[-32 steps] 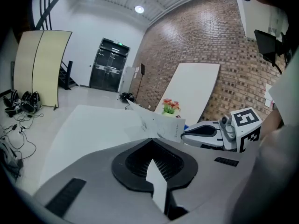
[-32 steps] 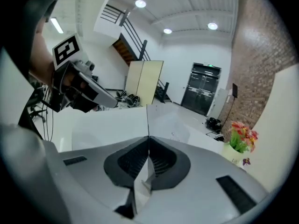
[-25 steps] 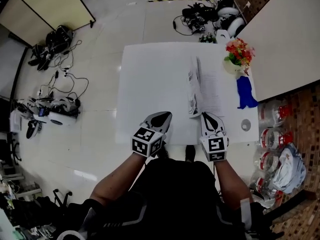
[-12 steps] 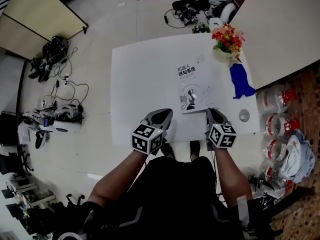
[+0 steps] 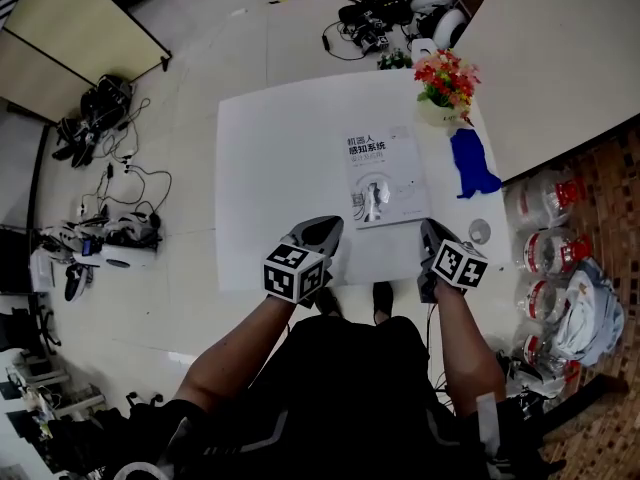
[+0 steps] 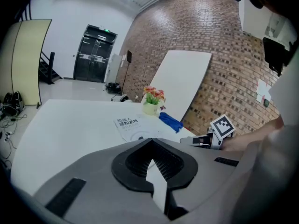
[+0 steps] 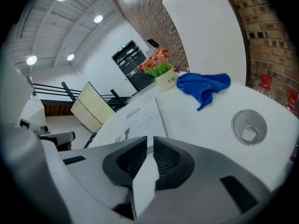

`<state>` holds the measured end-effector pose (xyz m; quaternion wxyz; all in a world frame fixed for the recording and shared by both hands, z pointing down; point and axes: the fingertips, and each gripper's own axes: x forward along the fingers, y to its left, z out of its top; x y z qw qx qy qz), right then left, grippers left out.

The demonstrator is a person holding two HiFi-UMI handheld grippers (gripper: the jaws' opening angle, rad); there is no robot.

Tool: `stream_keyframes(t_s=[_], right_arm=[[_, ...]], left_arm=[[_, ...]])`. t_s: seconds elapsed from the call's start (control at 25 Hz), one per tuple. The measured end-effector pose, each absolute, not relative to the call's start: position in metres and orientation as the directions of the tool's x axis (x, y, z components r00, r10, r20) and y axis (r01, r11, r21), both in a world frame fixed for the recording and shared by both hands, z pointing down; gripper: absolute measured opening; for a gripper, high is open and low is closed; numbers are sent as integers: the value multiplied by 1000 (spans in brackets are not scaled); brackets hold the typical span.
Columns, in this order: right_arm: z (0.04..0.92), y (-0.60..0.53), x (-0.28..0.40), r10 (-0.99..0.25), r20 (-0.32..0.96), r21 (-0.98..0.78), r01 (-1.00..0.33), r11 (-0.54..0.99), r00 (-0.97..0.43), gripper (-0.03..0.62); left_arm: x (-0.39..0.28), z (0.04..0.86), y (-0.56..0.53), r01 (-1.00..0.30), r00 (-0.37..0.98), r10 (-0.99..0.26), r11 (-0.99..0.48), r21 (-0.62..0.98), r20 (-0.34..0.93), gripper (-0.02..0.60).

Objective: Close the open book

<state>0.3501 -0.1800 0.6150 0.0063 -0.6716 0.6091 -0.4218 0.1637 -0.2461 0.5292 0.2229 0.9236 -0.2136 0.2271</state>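
The book (image 5: 383,178) lies closed and flat on the white table (image 5: 280,168), its white cover with printed title facing up; it also shows in the left gripper view (image 6: 128,124) and the right gripper view (image 7: 140,118). My left gripper (image 5: 322,233) hovers at the table's near edge, left of the book, its jaws together with nothing in them (image 6: 152,141). My right gripper (image 5: 432,236) is at the near edge just right of the book's near corner, its jaws almost touching and empty (image 7: 149,141). Neither gripper touches the book.
A pot of flowers (image 5: 443,83) stands at the table's far right corner, a blue cloth (image 5: 470,163) lies right of the book, and a small clear cup (image 5: 479,231) sits near the right gripper. A large white board (image 5: 560,58) leans on the right. Cables and gear litter the floor (image 5: 100,168).
A second ago the book's cover stood on edge, mid-swing; now it lies flat and closed. The right gripper has drawn back to the near edge and rolled. The left gripper shifted slightly.
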Motion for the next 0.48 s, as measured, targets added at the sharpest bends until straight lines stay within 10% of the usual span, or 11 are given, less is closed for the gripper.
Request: stream_keyframes(t_s=[0.48], right_arm=[[490, -189, 354, -911, 395, -361, -932, -37, -118, 8]], left_arm=[[119, 483, -267, -580, 802, -456, -750, 319, 385, -5]])
